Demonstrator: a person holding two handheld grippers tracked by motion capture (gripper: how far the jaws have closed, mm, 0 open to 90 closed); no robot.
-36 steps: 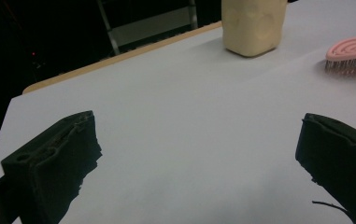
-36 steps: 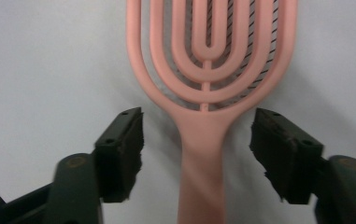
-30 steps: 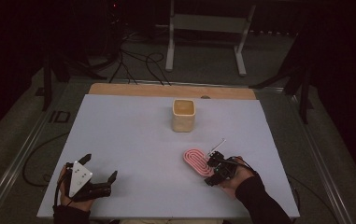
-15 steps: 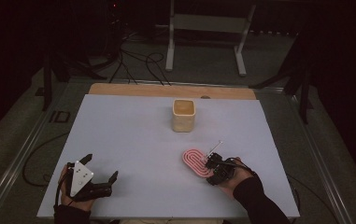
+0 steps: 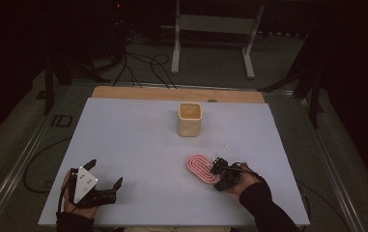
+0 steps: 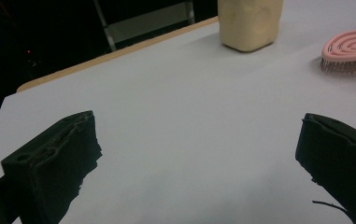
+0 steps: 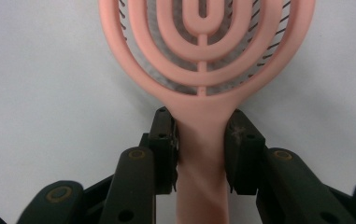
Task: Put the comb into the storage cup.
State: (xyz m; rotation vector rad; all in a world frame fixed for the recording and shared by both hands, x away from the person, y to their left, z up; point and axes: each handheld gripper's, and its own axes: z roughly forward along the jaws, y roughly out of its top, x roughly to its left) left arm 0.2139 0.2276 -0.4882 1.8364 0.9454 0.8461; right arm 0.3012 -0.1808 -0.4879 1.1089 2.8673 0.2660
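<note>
nothing readable is showing anywhere: no words, labels, brand marks, numbers or signs are standing out on anything in these views.
</note>
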